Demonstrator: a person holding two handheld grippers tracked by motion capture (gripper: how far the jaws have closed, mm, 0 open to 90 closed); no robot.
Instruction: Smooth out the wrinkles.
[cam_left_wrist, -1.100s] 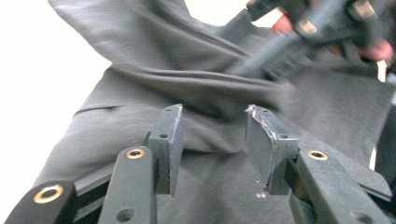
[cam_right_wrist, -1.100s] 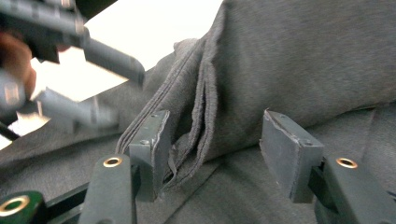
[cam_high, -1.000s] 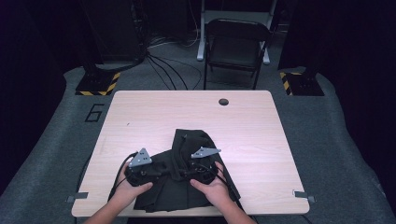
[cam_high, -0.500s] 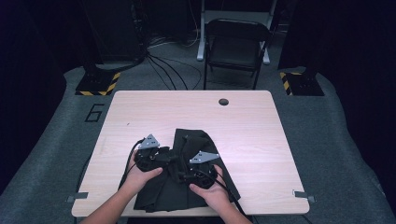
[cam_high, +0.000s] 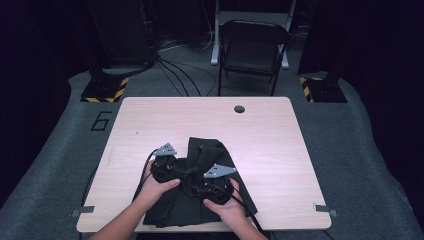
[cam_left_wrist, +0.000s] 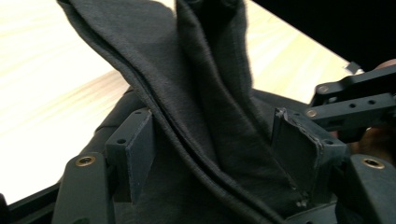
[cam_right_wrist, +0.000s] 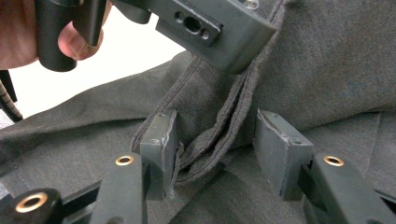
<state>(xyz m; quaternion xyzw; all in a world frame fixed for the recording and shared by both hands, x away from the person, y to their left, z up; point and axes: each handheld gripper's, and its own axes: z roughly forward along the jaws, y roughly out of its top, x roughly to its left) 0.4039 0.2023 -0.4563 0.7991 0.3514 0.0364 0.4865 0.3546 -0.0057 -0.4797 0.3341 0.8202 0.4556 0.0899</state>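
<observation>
Left gripper: I see my jaws standing apart, with a raised fold of the dark cloth running up between them; the pads have not closed on it.
Right gripper: jaws also spread, a doubled hemmed edge of the cloth lying between them and brushing one pad; nothing is clamped yet.
Grippers to each other: in the high view my left gripper and right gripper sit just beside one another, both over the cloth's middle.
Cloth: a dark garment bunched on the table, near the edge closest to me, well short of the cable hole.
Risk: if I close now, I judge the right jaws may catch one layer of the hem only, and the fold would slip out.
Risk, second: the tools are so near that they could knock together.
</observation>
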